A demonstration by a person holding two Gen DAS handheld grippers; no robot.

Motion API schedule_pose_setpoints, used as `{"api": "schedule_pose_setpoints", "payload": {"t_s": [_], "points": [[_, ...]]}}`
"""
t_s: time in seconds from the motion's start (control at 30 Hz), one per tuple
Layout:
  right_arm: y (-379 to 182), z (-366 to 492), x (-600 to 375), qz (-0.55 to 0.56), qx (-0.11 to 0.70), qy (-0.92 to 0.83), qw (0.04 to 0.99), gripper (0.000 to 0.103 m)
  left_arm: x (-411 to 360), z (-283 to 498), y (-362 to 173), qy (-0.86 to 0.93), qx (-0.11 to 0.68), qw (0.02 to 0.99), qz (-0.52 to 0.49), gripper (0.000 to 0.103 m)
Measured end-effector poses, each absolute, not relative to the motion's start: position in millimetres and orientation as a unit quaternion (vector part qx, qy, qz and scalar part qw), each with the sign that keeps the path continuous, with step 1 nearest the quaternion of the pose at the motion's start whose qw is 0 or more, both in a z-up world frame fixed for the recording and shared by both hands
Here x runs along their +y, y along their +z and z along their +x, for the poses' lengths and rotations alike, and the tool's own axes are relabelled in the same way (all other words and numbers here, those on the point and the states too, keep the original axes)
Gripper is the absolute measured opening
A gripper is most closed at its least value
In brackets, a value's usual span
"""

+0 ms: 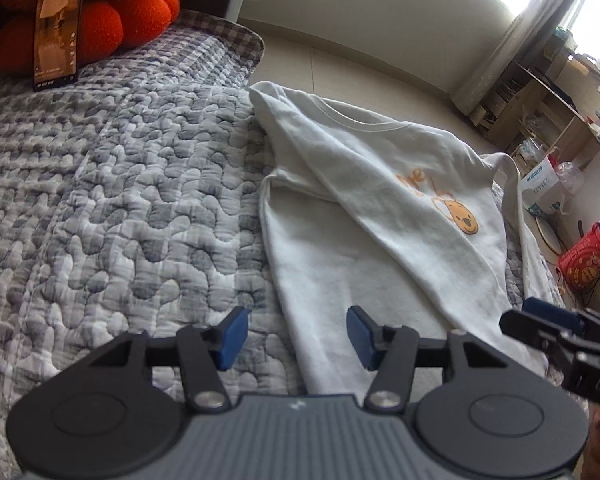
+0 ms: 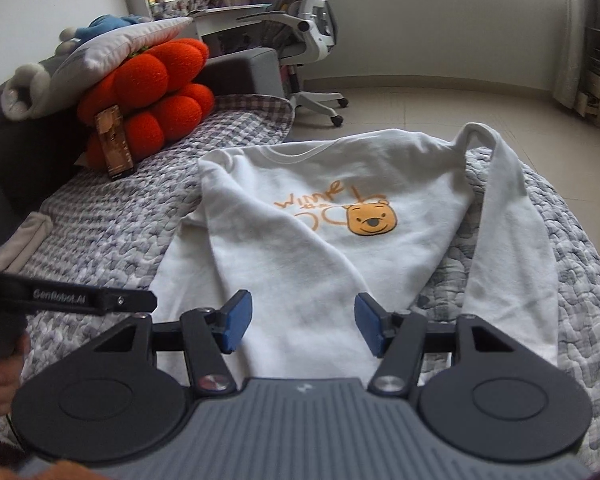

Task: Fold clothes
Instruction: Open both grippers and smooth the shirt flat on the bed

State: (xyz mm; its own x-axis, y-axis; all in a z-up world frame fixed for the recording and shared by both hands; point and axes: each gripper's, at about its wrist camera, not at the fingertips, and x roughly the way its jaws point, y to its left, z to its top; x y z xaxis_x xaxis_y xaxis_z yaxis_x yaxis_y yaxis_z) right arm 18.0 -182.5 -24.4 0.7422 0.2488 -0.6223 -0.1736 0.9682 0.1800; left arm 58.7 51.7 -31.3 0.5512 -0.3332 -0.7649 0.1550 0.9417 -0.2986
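A white long-sleeved sweatshirt [image 2: 300, 240] with an orange bear print [image 2: 371, 221] lies front up on the grey quilted bedspread [image 1: 112, 184]. One sleeve is folded across its body; the other sleeve [image 2: 512, 240] hangs straight down at the right. It also shows in the left wrist view [image 1: 360, 208]. My left gripper [image 1: 296, 336] is open and empty, over the shirt's left hem edge. My right gripper [image 2: 303, 322] is open and empty, just above the shirt's lower middle. The right gripper also shows at the right edge of the left wrist view [image 1: 556, 328].
Orange cushions [image 2: 156, 92] with a phone [image 1: 58, 34] leaning on them sit at the bed's head, under a white pillow [image 2: 120, 46]. An office chair [image 2: 308, 40] and desk stand beyond the bed. Shelves [image 1: 548, 96] and bags [image 1: 588, 256] are on the floor at right.
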Motion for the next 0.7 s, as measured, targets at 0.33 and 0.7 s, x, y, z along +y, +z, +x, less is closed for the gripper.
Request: {"api": "schedule_pose_setpoints", "payload": {"t_s": [0.33, 0.7], "points": [[-36.7, 12.0, -149.5, 0.001, 0.367, 0.187, 0.911, 0.061, 56.6, 70.8, -37.9, -0.135, 0.463, 0.867, -0.125, 0.054], [-48.6, 18.1, -152.8, -0.030, 0.376, 0.160, 0.912, 0.049, 59.8, 70.1, -36.4, -0.142, 0.465, 0.864, -0.135, 0.054]]}}
